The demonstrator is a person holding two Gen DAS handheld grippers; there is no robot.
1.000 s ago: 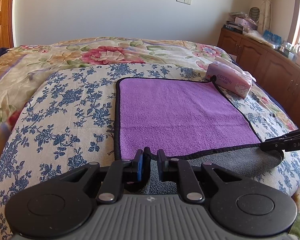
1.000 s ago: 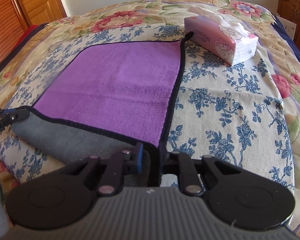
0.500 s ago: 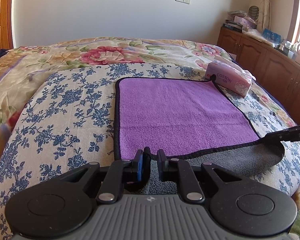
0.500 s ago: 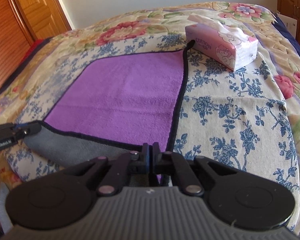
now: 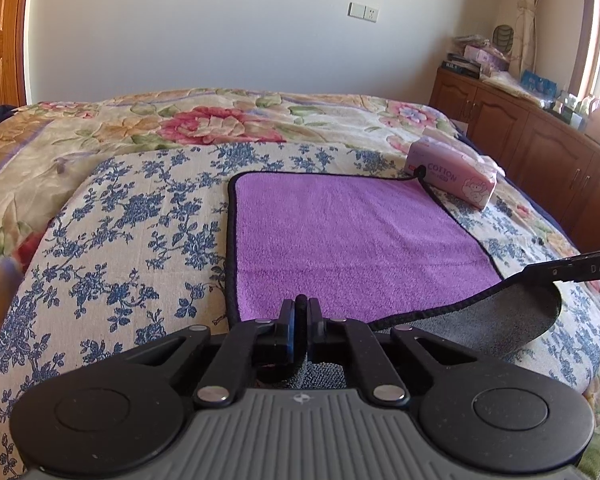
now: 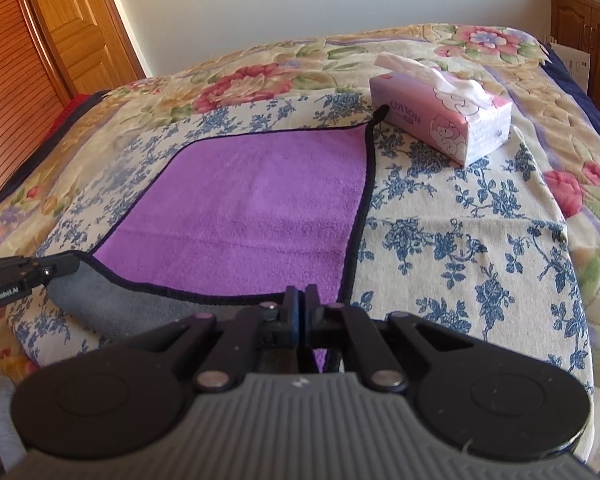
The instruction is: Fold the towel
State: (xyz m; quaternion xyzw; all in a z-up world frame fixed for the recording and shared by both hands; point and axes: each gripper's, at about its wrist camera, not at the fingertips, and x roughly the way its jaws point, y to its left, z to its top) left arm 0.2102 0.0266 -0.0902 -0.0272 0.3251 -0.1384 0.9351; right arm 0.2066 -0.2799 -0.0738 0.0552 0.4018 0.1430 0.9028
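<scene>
A purple towel (image 5: 348,236) with a black hem and a grey underside lies flat on the bed; it also shows in the right wrist view (image 6: 252,216). My left gripper (image 5: 301,312) is shut on the towel's near left corner. My right gripper (image 6: 300,304) is shut on the near right corner. The near edge is lifted off the bed, so the grey underside (image 5: 500,320) shows between the two grippers. The right gripper shows at the right edge of the left wrist view (image 5: 572,270), and the left gripper at the left edge of the right wrist view (image 6: 32,270).
A pink tissue pack (image 5: 452,178) sits at the towel's far right corner, touching its hanging loop; it also shows in the right wrist view (image 6: 440,120). The floral bedspread (image 5: 120,220) surrounds the towel. A wooden cabinet (image 5: 540,136) stands right, a wooden door (image 6: 68,28) left.
Both grippers have closed fully on the near corners and risen, lifting the towel's near edge. The far part of the towel has not moved.
</scene>
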